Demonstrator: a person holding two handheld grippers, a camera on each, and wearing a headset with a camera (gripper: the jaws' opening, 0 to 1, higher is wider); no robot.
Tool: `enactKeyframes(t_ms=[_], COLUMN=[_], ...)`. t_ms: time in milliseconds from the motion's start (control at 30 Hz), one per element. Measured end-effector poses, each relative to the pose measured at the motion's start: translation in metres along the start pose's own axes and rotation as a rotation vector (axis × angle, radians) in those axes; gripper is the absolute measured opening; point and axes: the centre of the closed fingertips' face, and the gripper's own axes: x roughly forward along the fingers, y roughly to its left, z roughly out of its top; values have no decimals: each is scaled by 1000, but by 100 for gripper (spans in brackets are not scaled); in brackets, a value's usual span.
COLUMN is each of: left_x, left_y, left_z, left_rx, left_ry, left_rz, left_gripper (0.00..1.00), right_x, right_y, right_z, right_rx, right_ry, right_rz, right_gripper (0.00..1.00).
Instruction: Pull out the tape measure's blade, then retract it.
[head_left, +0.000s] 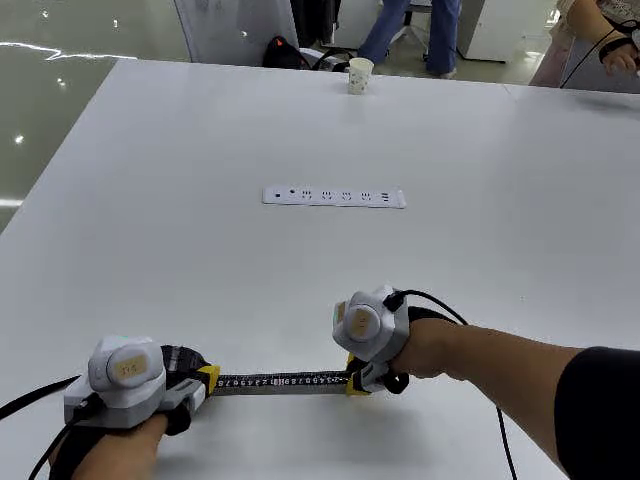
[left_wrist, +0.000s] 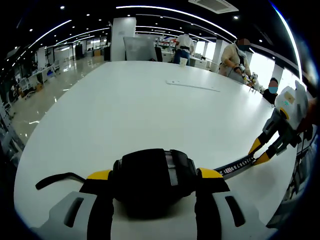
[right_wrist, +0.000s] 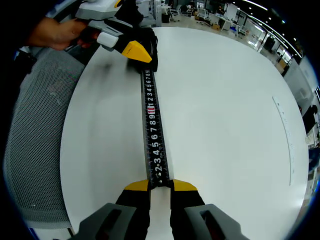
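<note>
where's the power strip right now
In the head view the power strip lies centrally, between the paper cup farther off and the tape blade nearer.

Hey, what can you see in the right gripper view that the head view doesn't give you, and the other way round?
Right gripper view: the numbers printed on the blade are readable, and a grey mesh chair stands beside the table. Head view: a paper cup at the table's far edge, with a person's legs beyond it. Both: the blade drawn out between the left gripper, shut on the tape measure case, and the right gripper, shut on the blade's end.
</note>
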Motion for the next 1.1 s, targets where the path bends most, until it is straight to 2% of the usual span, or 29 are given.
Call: enactKeyframes(t_ms=[1100], left_x=[-1], left_y=[-1], left_z=[0], left_rx=[1], left_ry=[11], left_rz=[-4], left_gripper=[61], right_x=[4], right_y=[0], right_z=[10], right_rx=[6], right_ry=[-18], right_rz=[3], right_gripper=[11])
